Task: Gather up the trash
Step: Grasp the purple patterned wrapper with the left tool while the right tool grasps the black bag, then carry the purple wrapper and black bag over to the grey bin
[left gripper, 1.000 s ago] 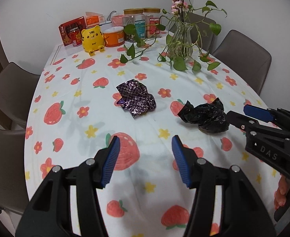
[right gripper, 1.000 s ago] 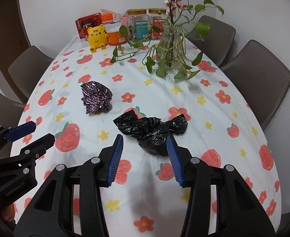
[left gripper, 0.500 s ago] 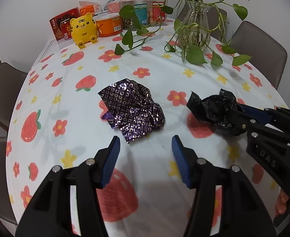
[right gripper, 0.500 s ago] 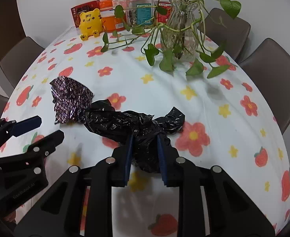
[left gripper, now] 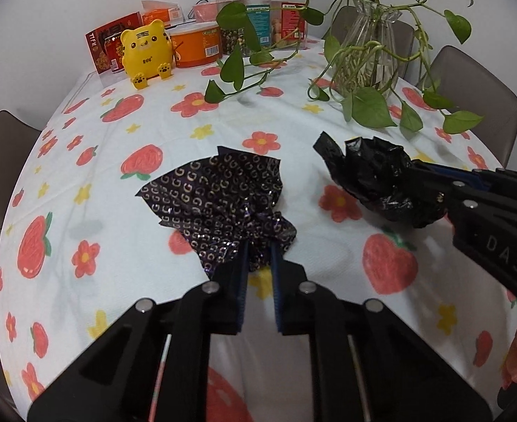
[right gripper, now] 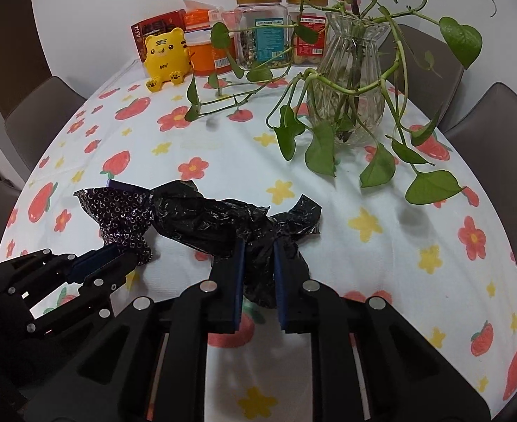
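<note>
both views are evenly and fairly brightly lit by soft indoor light from above. shadows on the tablecloth are faint and blurred; a pale one lies at 5 o'clock of the glass vase. small glints sparkle on the black plastic bag and the purple foil wrapper. fisheye distortion bows the table edge, with a dark vignette at every corner. the centre is sharp; the rim at 3 and 9 o'clock softens slightly.
</note>
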Available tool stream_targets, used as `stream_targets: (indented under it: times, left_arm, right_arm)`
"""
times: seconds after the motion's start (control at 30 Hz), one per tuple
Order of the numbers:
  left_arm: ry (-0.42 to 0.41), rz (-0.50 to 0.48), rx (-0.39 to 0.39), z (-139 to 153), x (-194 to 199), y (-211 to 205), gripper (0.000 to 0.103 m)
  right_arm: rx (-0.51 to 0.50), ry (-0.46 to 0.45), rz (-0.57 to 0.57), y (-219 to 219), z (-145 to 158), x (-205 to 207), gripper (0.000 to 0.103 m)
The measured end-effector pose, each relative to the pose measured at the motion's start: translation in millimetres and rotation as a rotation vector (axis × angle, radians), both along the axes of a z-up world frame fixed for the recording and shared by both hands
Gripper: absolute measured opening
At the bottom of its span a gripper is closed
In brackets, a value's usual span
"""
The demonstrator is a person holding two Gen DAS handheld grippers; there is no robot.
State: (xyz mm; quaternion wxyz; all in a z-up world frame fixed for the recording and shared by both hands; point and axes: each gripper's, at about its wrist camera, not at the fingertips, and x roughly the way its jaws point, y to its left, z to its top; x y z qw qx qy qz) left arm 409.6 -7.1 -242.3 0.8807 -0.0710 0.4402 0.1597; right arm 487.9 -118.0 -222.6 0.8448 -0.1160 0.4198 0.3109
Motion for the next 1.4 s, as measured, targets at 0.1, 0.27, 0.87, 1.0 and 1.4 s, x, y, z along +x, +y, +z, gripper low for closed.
stream_targets:
  times: [0.1,0.27,0.87,1.0,1.4]
  left_arm:
    - [-0.018,-0.011,0.019,6.3,-3.5,-2.3,0.009]
    - [-0.037,-0.015,0.037,21.0,-13.2,-6.0,0.008]
    - [-0.084,0.015,0.016,95.7,-115.2,-50.5,0.008]
    - [-0.101,-0.012,0.019,111.4,-148.6,-70.6,0.008]
    - [-0.129,-0.197,0.007,137.4,-221.9,-156.9,0.008]
  right_arm:
    - [0.005,0.006,0.001,0.8,0.9,-2.1,0.014]
    - [0.017,0.01,0.003,-1.1,9.4,-9.8,0.014]
    - [0.062,-0.019,-0.015,-65.6,80.8,-102.7,0.013]
    - [0.068,-0.034,-0.045,-94.7,97.2,-137.5,0.013]
    - [0.101,-0.044,-0.172,-186.8,123.0,-232.5,0.013]
